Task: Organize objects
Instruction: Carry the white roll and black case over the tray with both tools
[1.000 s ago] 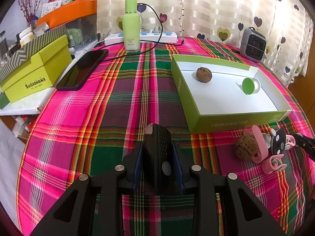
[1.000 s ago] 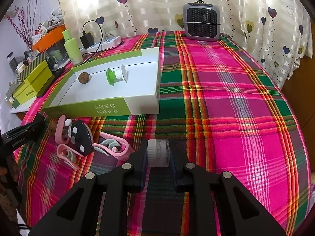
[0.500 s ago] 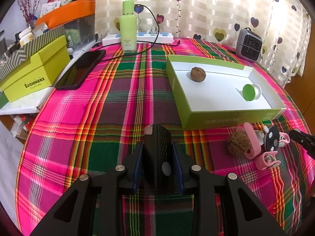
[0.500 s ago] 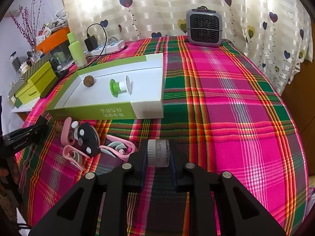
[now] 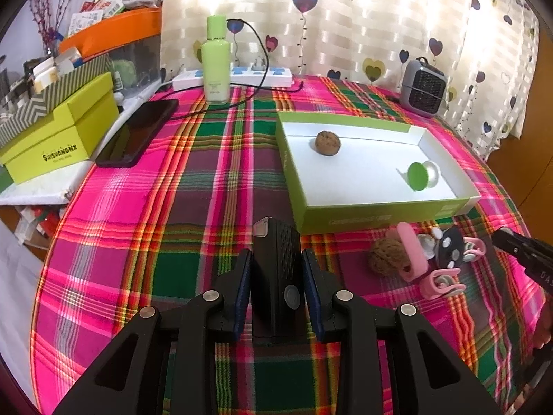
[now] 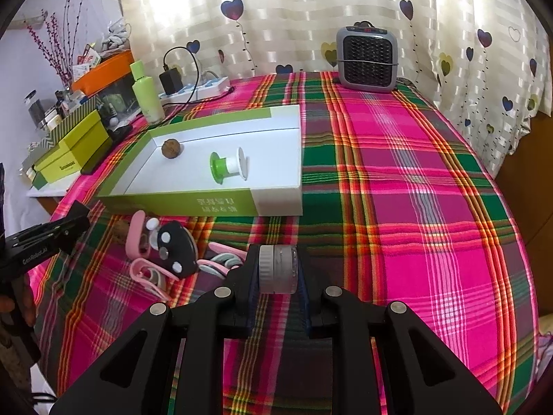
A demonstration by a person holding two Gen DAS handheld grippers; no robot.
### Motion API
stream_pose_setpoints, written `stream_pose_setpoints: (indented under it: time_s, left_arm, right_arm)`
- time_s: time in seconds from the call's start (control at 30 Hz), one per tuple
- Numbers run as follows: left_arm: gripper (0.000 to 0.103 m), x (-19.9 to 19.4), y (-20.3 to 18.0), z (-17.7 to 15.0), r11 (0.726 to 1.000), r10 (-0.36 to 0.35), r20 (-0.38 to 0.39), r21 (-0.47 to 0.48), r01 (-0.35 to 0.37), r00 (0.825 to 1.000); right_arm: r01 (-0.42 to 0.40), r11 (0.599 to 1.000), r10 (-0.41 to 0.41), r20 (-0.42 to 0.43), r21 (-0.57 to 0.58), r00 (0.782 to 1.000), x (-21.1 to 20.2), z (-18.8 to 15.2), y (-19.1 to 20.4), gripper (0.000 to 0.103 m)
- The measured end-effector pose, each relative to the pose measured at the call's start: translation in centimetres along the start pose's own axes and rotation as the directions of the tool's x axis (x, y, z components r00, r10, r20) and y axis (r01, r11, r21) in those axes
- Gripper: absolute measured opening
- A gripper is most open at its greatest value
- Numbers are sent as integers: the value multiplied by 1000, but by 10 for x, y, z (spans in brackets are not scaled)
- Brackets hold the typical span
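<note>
At the far left of the left wrist view, beside the table, a lime shoebox (image 5: pixel 62 138) sits closed under a striped box (image 5: pixel 52 93) crammed with small items too small to tell apart; behind them stands an orange tray (image 5: pixel 114 31) heaped with papers. On the table itself, the open green-and-white box (image 5: pixel 380 212) holds a walnut (image 5: pixel 327 143) near its far left corner and a green-ended spool (image 5: pixel 422 175) lying on its side toward the right end. A second walnut (image 5: pixel 387 259) lies outside, just in front of the box, touching a pink case (image 5: pixel 411 252); a black spotted piece (image 5: pixel 449 250) and pink clips (image 5: pixel 442 282) crowd against it.

The left gripper (image 5: pixel 276 276) is clamped on a black ribbed device (image 5: pixel 276 269) held upright above the cloth. The right gripper (image 6: pixel 278 269) is closed tight on a small grey-white round jar (image 6: pixel 278 269), right of the pink clutter.

A pink, green and red plaid tablecloth (image 6: pixel 414 190) covers the round table. A phone (image 5: pixel 138 131) lies at its left edge; a green bottle (image 5: pixel 216 62) and power strip (image 5: pixel 242 76) stand at the back, a small grey heater (image 6: pixel 366 58) farther right. Heart-print curtains (image 6: pixel 311 7) hang behind.
</note>
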State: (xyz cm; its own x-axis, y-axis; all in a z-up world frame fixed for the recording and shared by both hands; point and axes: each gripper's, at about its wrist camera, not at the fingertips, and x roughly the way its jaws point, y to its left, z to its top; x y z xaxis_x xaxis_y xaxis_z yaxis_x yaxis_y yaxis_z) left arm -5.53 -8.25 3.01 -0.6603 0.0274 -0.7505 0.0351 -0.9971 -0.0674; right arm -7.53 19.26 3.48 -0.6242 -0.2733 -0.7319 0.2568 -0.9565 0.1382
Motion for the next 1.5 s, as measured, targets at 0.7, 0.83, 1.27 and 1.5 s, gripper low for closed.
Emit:
stream_pose_setpoints:
  time_s: [0.7,0.83,1.27,1.5]
  left_arm:
    - [27,-9,-26,30,998,-60,34,27,59,998]
    - [27,-2,-30,41,997,-73,33,30,72,997]
    - [27,28,-43,69,996,-83,11,43,83,996]
    - [27,47,-42,80,996,-87,-7,14,87,996]
  right_arm:
    - [-52,998,54,46,-44,997,-7,38,20,20]
    - [-63,996,66,43,-60,997,1,51,25,20]
    - [-80,991,84,33,-107,996,38,92,43,20]
    - [-96,984,98,7,-149,995,63,108,54,20]
